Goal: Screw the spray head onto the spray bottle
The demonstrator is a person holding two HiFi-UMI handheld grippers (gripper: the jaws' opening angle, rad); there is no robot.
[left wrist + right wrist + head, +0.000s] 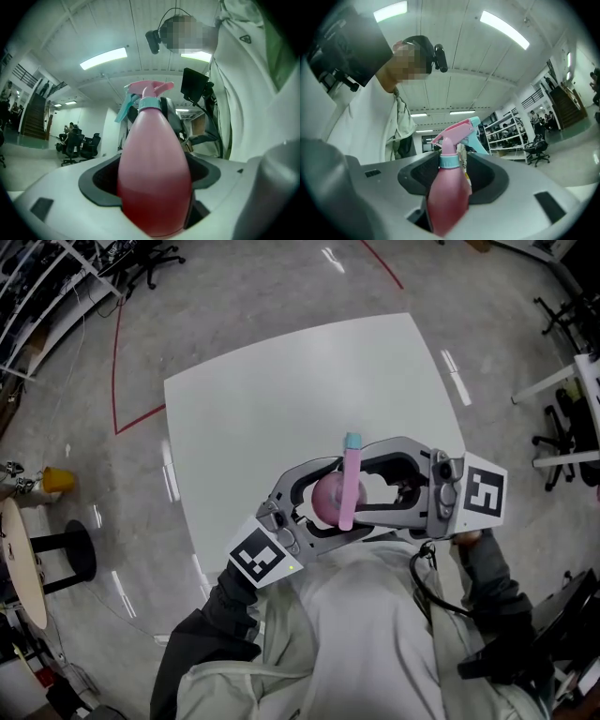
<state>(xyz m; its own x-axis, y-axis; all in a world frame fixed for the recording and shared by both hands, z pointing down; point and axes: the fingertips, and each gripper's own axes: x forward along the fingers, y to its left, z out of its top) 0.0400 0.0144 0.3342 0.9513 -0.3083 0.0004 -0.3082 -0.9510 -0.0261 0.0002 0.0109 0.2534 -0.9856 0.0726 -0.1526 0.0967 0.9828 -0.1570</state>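
I hold a pink spray bottle point(327, 497) upright in the air, close to my chest and above the near edge of the white table point(281, 399). Its pink spray head point(350, 482) with a teal nozzle sits on the neck over a teal collar point(450, 161). My left gripper point(323, 504) is shut on the bottle's wide body point(152, 173). From the other side my right gripper point(367, 486) reaches level, its jaws around the neck and collar point(451, 161). A gap shows between the collar and the right pad, so this gripper stands open.
The table top in front of me carries nothing. On the floor to the left stand a round side table point(23, 563) and a yellow object point(56, 479), by a red tape line point(117, 381). Desk legs and chairs point(562, 427) stand at the right.
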